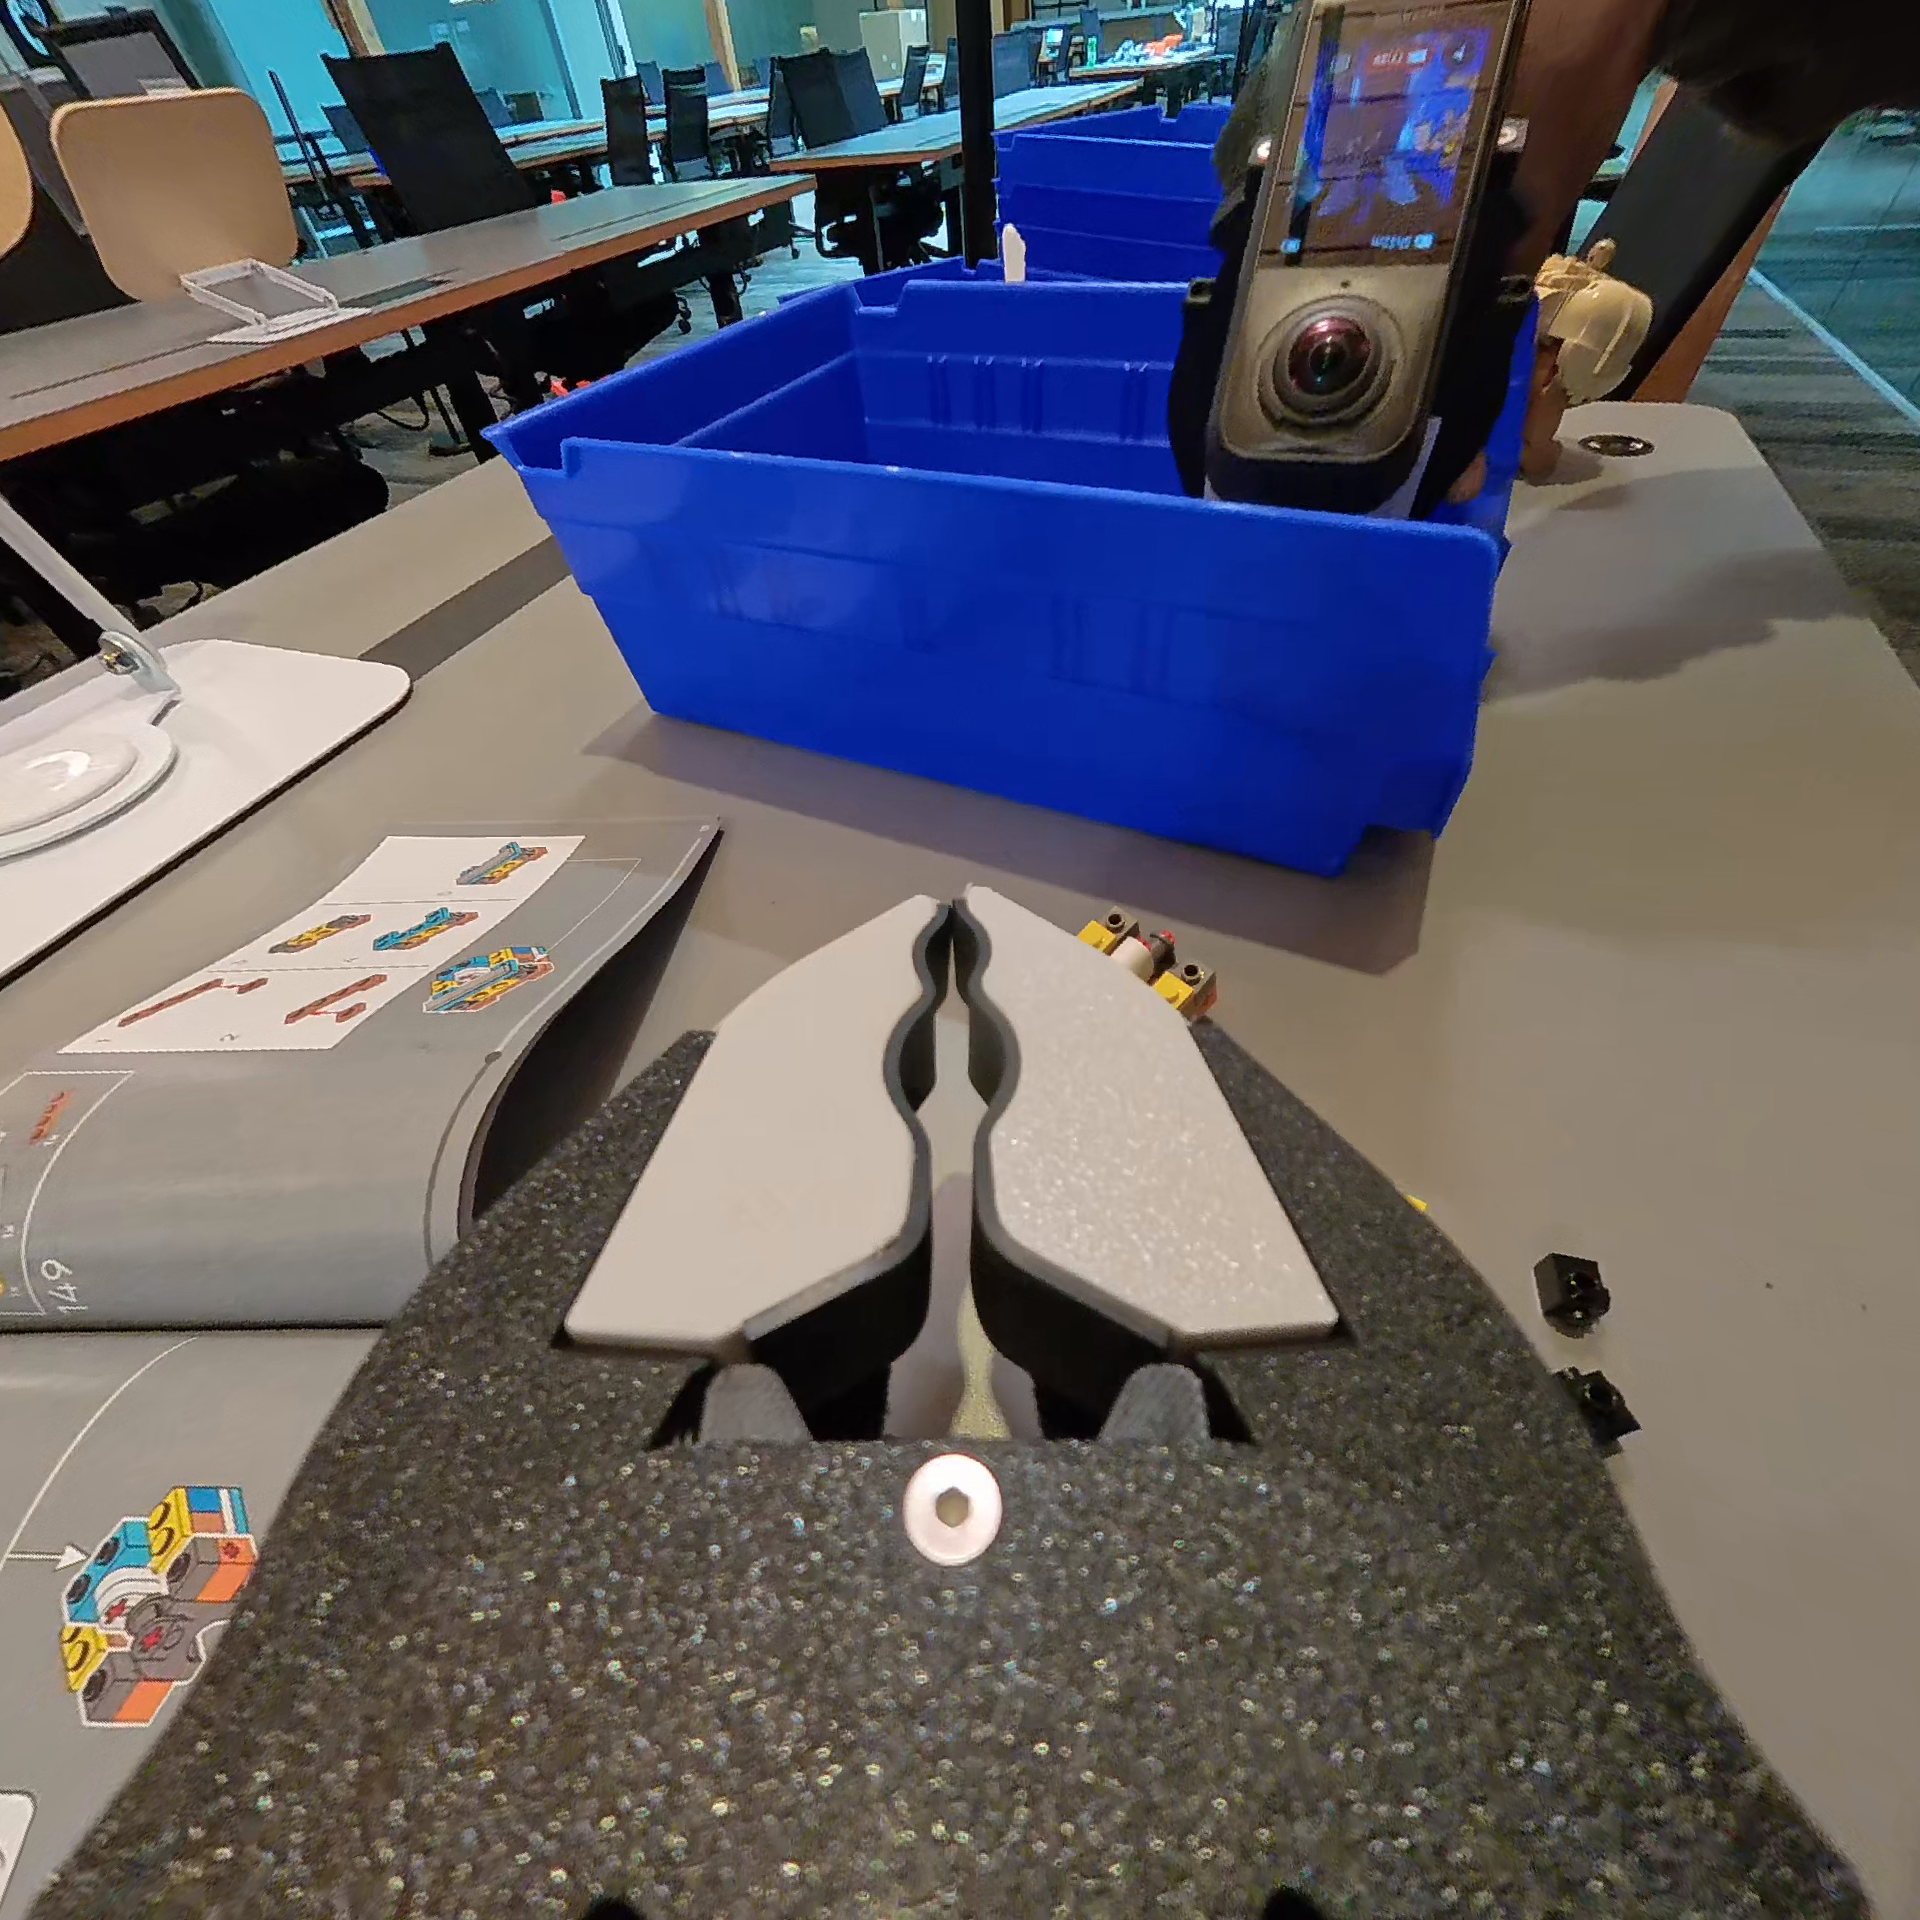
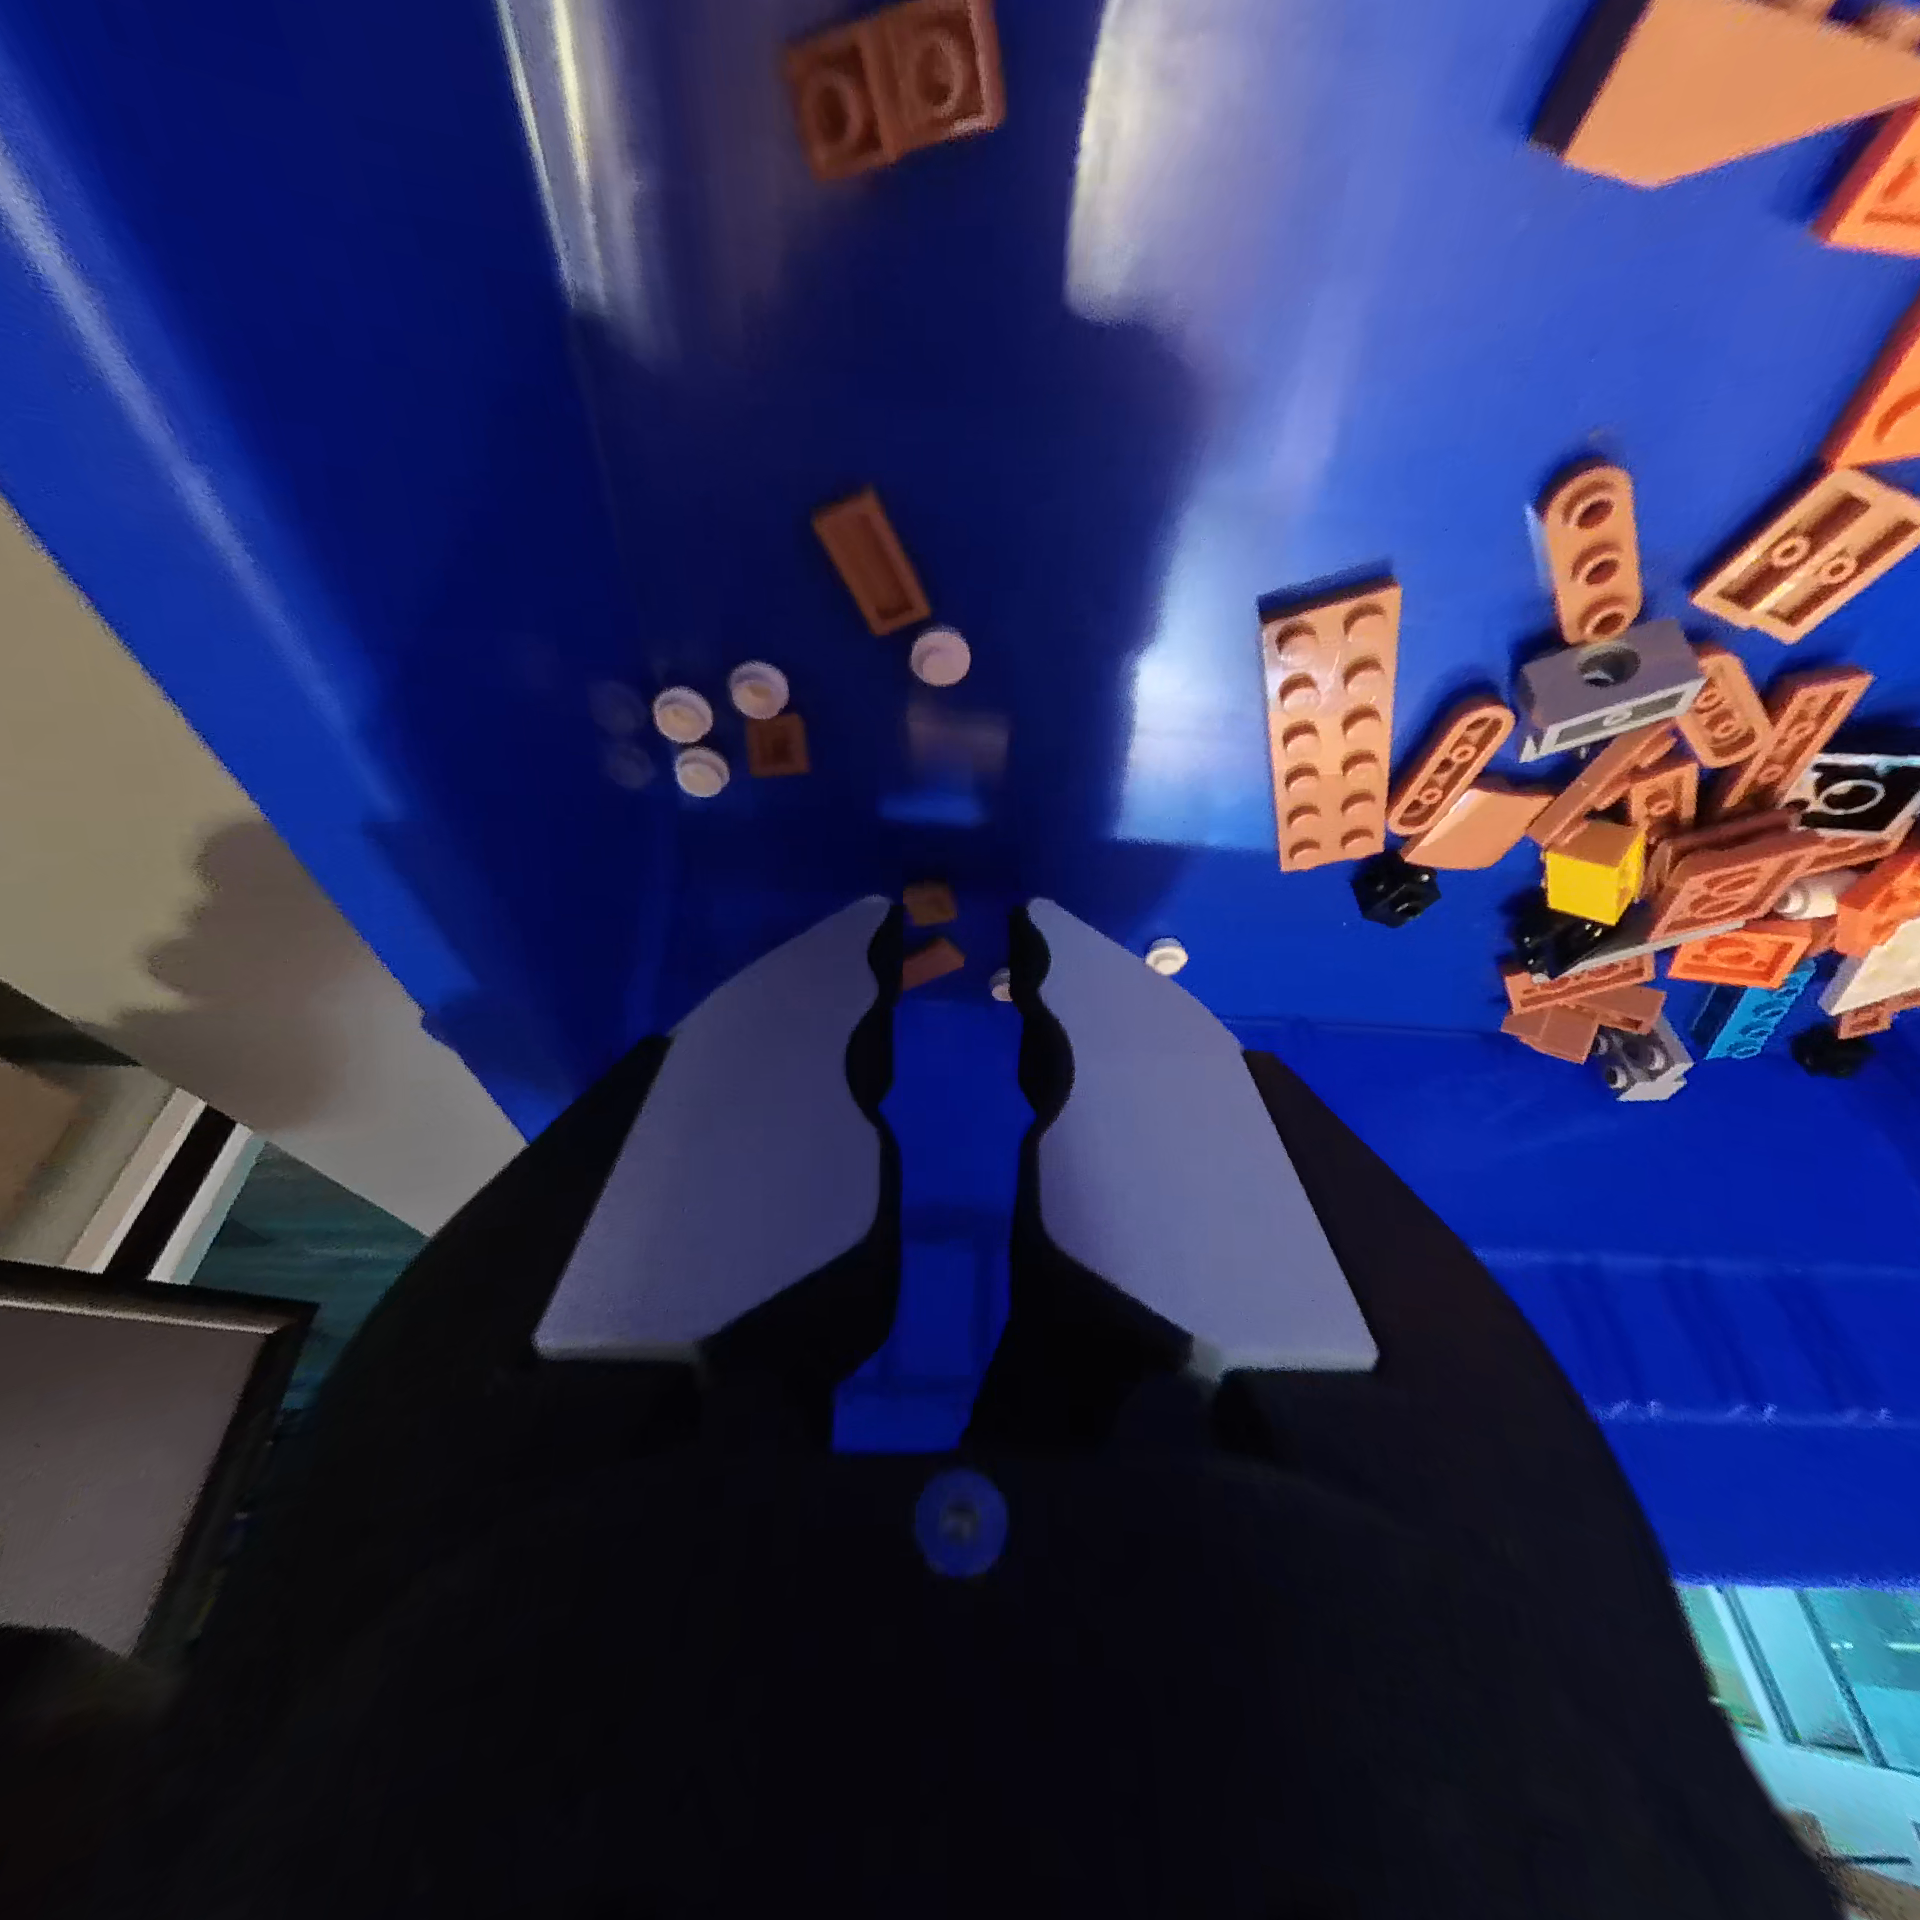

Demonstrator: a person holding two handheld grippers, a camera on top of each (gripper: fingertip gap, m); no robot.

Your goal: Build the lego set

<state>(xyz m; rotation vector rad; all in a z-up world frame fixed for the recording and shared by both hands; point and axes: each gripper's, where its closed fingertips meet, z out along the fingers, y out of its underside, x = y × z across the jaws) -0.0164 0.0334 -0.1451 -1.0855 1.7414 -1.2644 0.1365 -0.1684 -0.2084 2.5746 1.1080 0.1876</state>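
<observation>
My left gripper [image 1: 953,916] is shut and empty, low over the grey table. A small yellow, white and red lego assembly [image 1: 1148,958] lies just right of its tips. My right gripper [image 2: 954,920] is open and empty, reaching down inside the blue bin [image 2: 1299,312]; it also shows from outside in the left wrist view [image 1: 1340,343], at the bin's [image 1: 1018,644] right end. Small brown pieces [image 2: 932,930] lie on the bin floor just past its tips. A pile of brown, orange, grey, black and yellow pieces [image 2: 1662,821] lies to the right. White round studs [image 2: 717,717] lie ahead to the left.
An open instruction booklet [image 1: 312,1039] lies left of my left gripper. Two black lego pieces [image 1: 1571,1294] sit on the table to the right. A white lamp base [image 1: 156,748] stands at far left. More blue bins [image 1: 1112,177] stand behind. A tan figure [image 1: 1590,322] stands at back right. The left gripper's tips are roughly 25 cm from the right gripper's.
</observation>
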